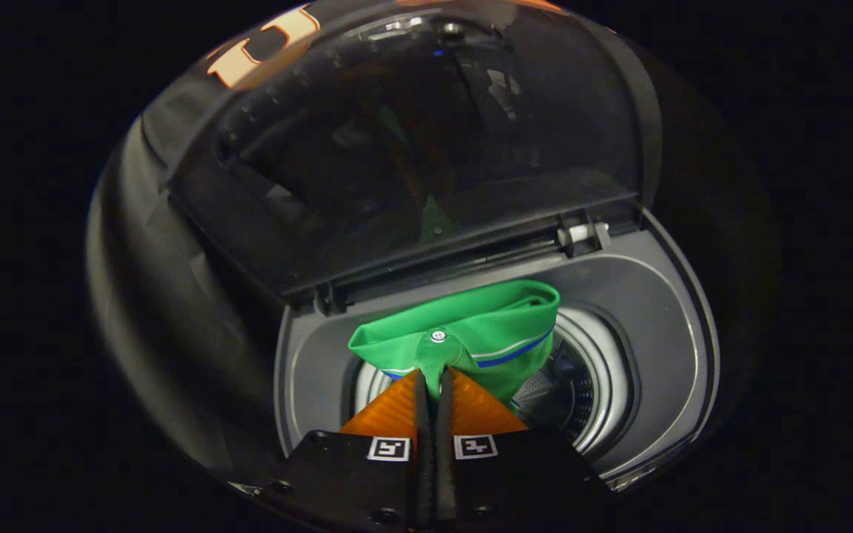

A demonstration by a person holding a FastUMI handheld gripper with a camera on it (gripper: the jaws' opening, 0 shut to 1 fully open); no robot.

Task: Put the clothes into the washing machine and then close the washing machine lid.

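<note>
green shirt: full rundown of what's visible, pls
The green shirt looks like a knit polo: folded collar edged with white and blue stripes, a white button on the placket. It hangs bunched over the washing machine's drum opening, just below the raised lid. The tongs are shut on its fabric below the button.

**Green shirt held over the open washer drum**

The gripper (432, 379) has both fingers pinched on a green polo shirt (471, 333), which hangs above the washing machine's drum (589, 392). Behind the drum, the dark lid (412, 148) stands raised.
</note>
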